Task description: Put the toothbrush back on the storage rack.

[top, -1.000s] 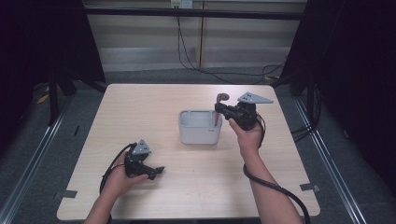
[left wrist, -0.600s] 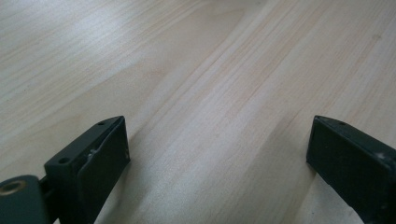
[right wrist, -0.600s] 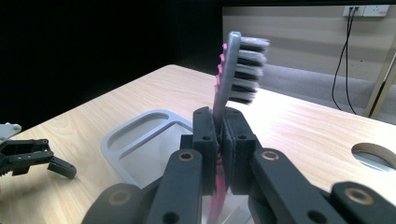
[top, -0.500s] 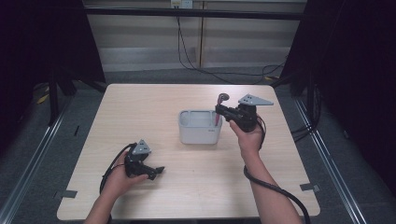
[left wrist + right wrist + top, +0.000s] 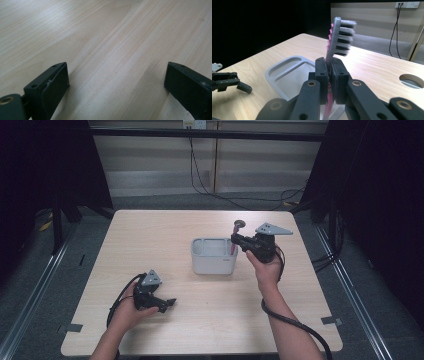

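1. High view, near left: the left tool (image 5: 167, 304) rests on the table (image 5: 150, 240), jaws spread and empty, parked out of the way.
2. Centre: the grey tray (image 5: 214, 255) waits.
3. Right: the right tool (image 5: 236, 240) clamps the pink toothbrush (image 5: 339, 37) upright beside the tray's right edge, head up, likely for lowering in.

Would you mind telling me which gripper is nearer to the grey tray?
The right gripper, shut on a toothbrush, hovers over the grey tray's right edge. The left gripper rests open on the table, apart.
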A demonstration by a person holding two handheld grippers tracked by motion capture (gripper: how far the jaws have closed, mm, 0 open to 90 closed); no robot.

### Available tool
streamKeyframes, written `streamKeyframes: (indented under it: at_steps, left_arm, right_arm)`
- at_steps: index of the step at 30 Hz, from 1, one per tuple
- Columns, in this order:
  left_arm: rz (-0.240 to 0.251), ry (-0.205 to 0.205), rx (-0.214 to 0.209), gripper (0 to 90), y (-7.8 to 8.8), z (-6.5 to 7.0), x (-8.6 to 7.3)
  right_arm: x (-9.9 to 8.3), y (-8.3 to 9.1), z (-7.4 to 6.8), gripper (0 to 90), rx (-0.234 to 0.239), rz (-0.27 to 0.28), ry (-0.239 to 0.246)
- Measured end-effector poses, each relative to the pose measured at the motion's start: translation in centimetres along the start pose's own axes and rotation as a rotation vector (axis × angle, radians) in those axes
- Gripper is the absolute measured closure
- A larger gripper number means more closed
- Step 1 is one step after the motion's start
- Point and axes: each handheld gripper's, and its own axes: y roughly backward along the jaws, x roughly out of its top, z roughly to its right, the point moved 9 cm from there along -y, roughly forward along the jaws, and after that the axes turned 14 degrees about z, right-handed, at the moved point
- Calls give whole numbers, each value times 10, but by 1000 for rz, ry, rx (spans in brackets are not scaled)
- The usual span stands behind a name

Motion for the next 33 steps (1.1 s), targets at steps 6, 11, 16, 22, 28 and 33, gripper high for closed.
streamKeyframes:
  at_steps: [6, 11, 16, 22, 28, 33]
  left_arm:
    - [1, -1, 0, 54, 0, 0, 0]
    - [0, 0, 0, 54, 0, 0, 0]
    - [2, 0, 0, 54, 0, 0, 0]
    - [1, 0, 0, 54, 0, 0, 0]
    - [0, 0, 0, 54, 0, 0, 0]
    - [1, 0, 0, 54, 0, 0, 0]
  right_arm:
    - [-2, 1, 0, 851, 2, -4, 5]
    - [-6, 3, 0, 851, 0, -8, 7]
    - [-7, 3, 0, 850, 1, -13, 12]
    - [-10, 3, 0, 850, 4, -21, 12]
    - [-11, 3, 0, 850, 6, -22, 14]
    - [-11, 4, 0, 850, 8, -19, 16]
